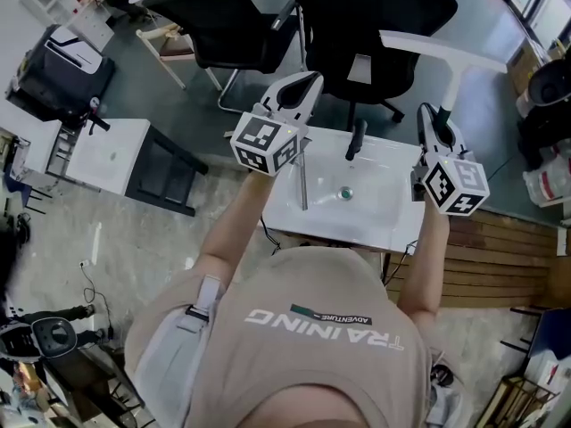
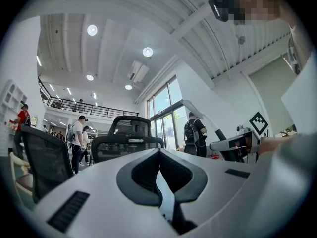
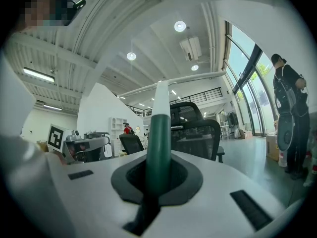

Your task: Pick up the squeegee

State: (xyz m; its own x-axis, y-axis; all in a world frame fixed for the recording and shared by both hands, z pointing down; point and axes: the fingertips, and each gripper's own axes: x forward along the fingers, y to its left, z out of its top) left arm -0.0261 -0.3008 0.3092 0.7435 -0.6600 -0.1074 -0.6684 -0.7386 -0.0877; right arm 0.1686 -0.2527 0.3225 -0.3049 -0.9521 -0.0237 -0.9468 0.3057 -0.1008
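The squeegee (image 1: 442, 50) has a long white blade and a stem that runs down into my right gripper (image 1: 431, 114). In the right gripper view its dark green handle (image 3: 159, 133) stands upright between the jaws, turning white higher up, and my right gripper (image 3: 157, 167) is shut on it. The squeegee is held in the air beyond the white sink (image 1: 375, 221). My left gripper (image 1: 303, 83) hovers over the sink's far left corner and points away from me. In the left gripper view my left gripper (image 2: 159, 155) has its jaws closed to a thin slit with nothing seen between them.
A black faucet handle (image 1: 357, 139) and a drain (image 1: 345, 193) sit in the sink, and a thin metal rod (image 1: 303, 181) stands near its left side. Black office chairs (image 1: 357, 25) crowd the far side. A white cabinet (image 1: 111, 154) is at left, wooden slats (image 1: 500, 257) at right.
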